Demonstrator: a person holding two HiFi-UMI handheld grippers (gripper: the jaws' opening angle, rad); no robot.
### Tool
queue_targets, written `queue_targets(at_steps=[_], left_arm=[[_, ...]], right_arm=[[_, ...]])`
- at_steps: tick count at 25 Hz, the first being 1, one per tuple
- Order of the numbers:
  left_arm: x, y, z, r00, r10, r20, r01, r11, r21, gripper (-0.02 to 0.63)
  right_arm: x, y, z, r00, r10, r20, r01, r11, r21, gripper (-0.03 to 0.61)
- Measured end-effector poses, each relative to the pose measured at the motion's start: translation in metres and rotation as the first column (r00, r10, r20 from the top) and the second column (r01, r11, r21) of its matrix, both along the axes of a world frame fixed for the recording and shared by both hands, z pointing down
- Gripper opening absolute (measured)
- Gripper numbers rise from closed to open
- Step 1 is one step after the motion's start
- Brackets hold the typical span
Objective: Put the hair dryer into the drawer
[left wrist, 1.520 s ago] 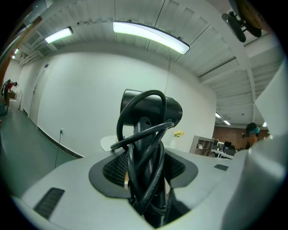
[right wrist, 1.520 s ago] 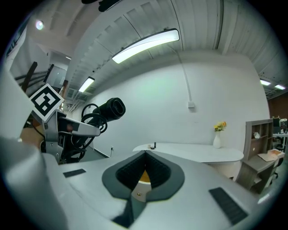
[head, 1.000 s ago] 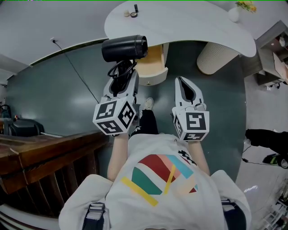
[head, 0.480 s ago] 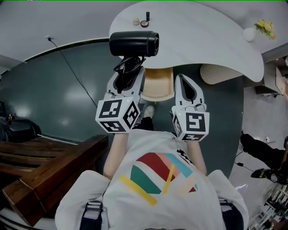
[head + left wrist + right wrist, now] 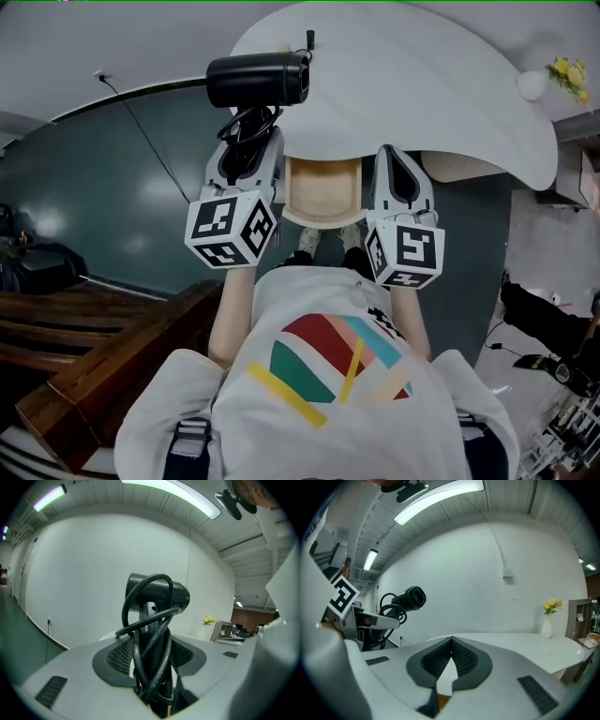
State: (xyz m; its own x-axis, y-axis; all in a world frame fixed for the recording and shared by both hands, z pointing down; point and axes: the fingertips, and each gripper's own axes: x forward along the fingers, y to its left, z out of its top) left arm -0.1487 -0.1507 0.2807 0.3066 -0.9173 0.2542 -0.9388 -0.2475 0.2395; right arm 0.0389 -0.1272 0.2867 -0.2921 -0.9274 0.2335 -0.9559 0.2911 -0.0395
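My left gripper [image 5: 248,155] is clamped on the hair dryer [image 5: 255,79] handle and its cord, up by the table [image 5: 422,84] edge. Right gripper [image 5: 392,155] is pinched together, empty. Open drawer [image 5: 322,192] shows between them.

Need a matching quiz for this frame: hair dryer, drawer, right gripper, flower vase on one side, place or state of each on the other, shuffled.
1. hair dryer
2. drawer
3. right gripper
4. flower vase

A. jaws shut, nothing between them
B. standing on the white table, at the far right of the head view
C. clamped by its handle in the left gripper, cord looped around it
D. open, sticking out from under the table edge

Pairs: 1-C, 2-D, 3-A, 4-B
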Motion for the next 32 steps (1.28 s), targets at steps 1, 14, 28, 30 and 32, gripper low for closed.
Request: queue_targets(at_steps=[1, 14, 28, 30, 32], left_arm=[[0.003, 0.0, 0.003, 1.0, -0.009, 0.011, 0.009, 1.0, -0.007, 0.207], [0.041, 0.013, 0.028, 0.995, -0.072, 0.069, 0.079, 0.993, -0.09, 0.207], [0.063, 0.076, 0.151, 0.989, 0.124, 0.086, -0.066, 0.868, -0.493, 0.207], [0.067, 0.088, 0.168, 0.979, 0.171, 0.112, -0.084, 0.834, -0.545, 0.207], [0.072, 0.098, 0.181, 0.974, 0.193, 0.118, -0.091, 0.81, -0.579, 0.207]], right_arm=[[0.002, -0.004, -0.002, 1.0, -0.015, -0.001, 0.015, 1.0, 0.004, 0.012], [-0.014, -0.016, -0.001, 0.982, -0.188, 0.018, 0.188, 0.982, 0.001, 0.012], [-0.034, -0.012, 0.025, 0.966, -0.247, 0.074, 0.252, 0.965, -0.07, 0.012], [-0.035, -0.01, 0.031, 0.965, -0.251, 0.078, 0.257, 0.963, -0.084, 0.012], [-0.035, -0.009, 0.036, 0.964, -0.252, 0.083, 0.26, 0.961, -0.098, 0.012]])
